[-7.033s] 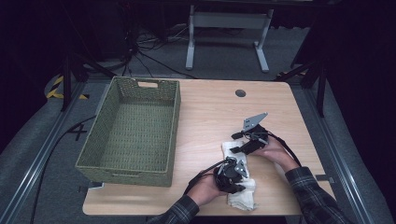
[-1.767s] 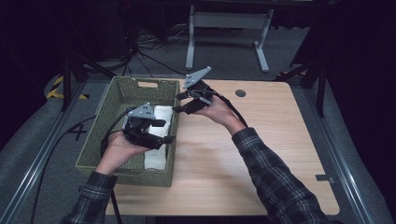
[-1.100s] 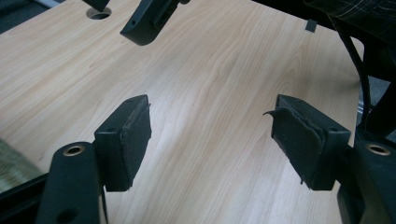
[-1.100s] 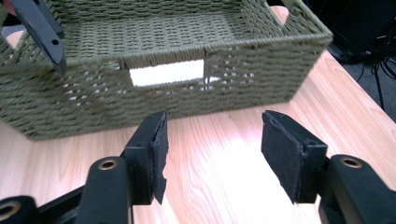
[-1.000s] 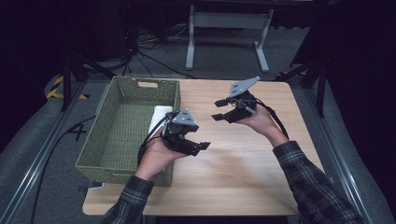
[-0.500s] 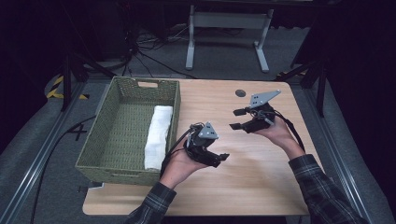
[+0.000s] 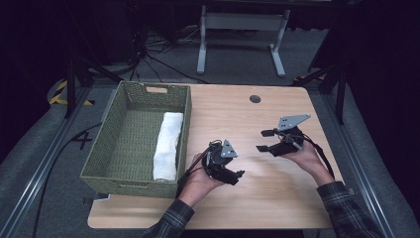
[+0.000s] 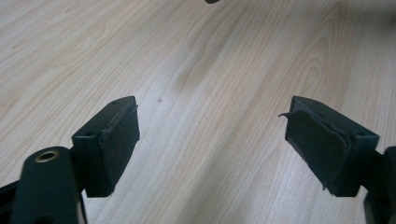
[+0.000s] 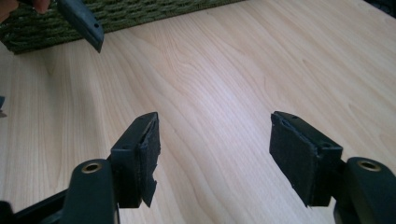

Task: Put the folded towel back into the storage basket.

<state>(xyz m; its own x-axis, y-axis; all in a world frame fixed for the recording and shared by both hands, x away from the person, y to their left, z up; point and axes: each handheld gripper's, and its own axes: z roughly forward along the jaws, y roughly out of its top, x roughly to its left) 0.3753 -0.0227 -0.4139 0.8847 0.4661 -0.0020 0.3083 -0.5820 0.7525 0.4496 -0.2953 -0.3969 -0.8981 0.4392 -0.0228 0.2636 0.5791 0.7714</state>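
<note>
Wooden table (image 7: 277,193): green basket (image 7: 130,174) holding a white rolled towel (image 7: 167,145), long axis front-to-back along the right wall. Left gripper (image 7: 236,177) and right gripper (image 7: 264,141), jaws just opening, wide and empty, seen close in gripper views.

Towel (image 7: 167,146) now in basket (image 7: 108,163); both grippers back over table, jaws opening, empty.

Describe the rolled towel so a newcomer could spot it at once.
Find the green woven basket on the left of the wooden table. Inside, along its right wall, lies the white rolled towel: the one pale, soft thing there.
</note>
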